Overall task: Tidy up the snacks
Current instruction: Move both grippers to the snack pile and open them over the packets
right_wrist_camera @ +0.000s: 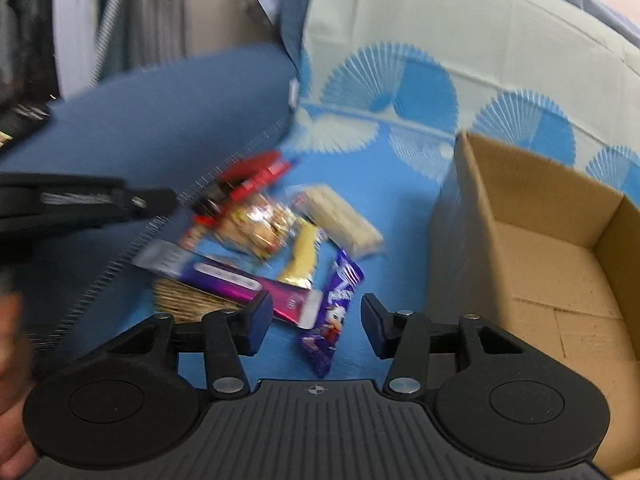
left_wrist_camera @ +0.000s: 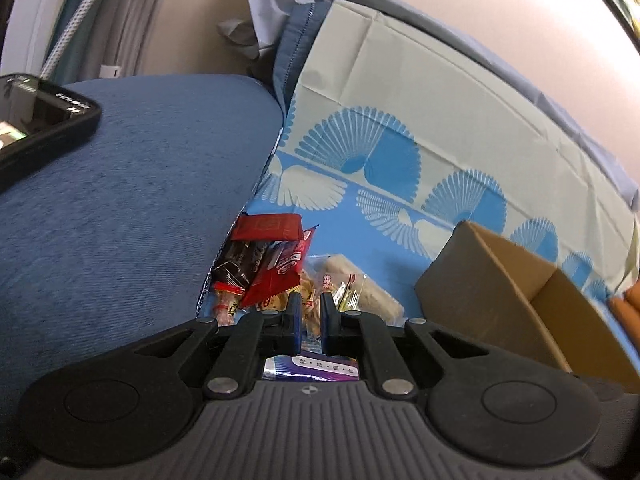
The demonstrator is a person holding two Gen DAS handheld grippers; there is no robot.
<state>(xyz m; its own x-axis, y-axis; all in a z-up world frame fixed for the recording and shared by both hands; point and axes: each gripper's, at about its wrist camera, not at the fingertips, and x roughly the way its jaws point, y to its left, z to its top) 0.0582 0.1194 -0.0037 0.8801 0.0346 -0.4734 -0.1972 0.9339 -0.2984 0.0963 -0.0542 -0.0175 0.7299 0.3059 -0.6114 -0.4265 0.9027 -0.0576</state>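
Several snacks lie in a pile on a blue patterned cloth (left_wrist_camera: 400, 140): red packets (left_wrist_camera: 272, 264), a beige wafer bar (left_wrist_camera: 360, 280) and a long purple packet (right_wrist_camera: 248, 284). My left gripper (left_wrist_camera: 311, 316) hovers over the pile, shut, with only a narrow slit between its fingers and nothing gripped. My right gripper (right_wrist_camera: 318, 324) is open low over the cloth. A purple bar with a cartoon duck (right_wrist_camera: 334, 300) lies between its fingers, and the pads do not touch it. An open cardboard box (right_wrist_camera: 540, 260) stands to the right, empty where its floor shows.
A blue cushion (left_wrist_camera: 120, 200) borders the pile on the left, with a black phone (left_wrist_camera: 36, 112) on it. The cloth rises up a backrest behind. A yellow bar (right_wrist_camera: 304, 256) and a cracker pack (right_wrist_camera: 184, 300) lie nearby. A hand (right_wrist_camera: 12, 360) shows at the left edge.
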